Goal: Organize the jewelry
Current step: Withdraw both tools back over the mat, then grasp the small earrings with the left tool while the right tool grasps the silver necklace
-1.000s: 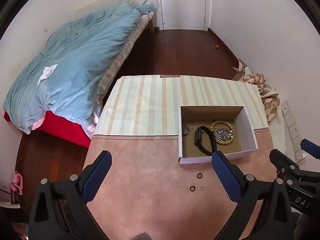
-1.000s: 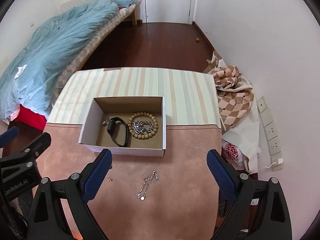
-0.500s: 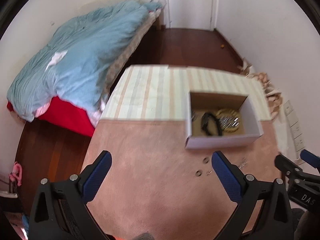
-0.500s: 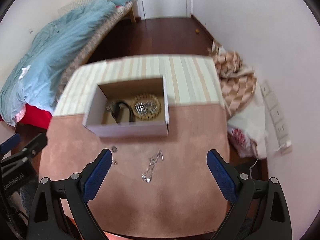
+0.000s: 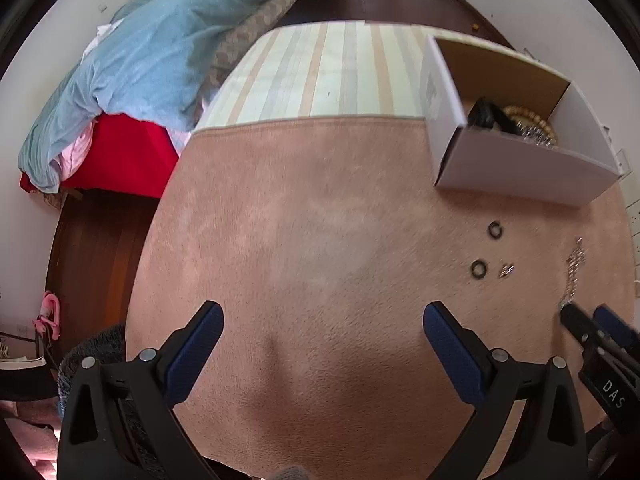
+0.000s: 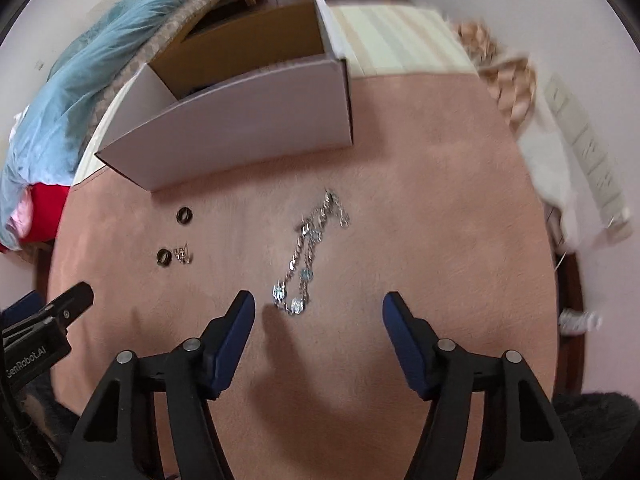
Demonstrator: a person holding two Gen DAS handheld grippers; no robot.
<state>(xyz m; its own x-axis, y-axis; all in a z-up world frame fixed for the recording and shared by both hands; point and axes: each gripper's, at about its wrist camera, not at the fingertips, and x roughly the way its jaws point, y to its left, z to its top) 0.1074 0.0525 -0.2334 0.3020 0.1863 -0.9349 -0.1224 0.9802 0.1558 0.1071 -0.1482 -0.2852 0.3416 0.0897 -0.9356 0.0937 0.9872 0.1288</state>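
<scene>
Right claw (image 6: 318, 314): jaws spread wide, holding nothing, positioned low over the bench (image 6: 420, 208). The silver chain bracelet (image 6: 308, 254) lies on the pink cloth, its near end just ahead of the gap between the blue fingertips (image 6: 240, 316). Landmark: white cardboard box (image 6: 240, 116). The bracelet lies near the box front wall. Two dark rings (image 6: 185, 215) and a small metal earring (image 6: 183, 255) lie left of the bracelet, also in front of the box.

Left claw (image 5: 322, 332): jaws spread wide, holding nothing, over bare cloth well left of the box (image 5: 520, 160). Inside the box: a black band (image 5: 486, 114) and a wooden bead bracelet (image 5: 528, 118). A bed with a blue duvet (image 5: 140, 60) stands beyond the box to the left.
</scene>
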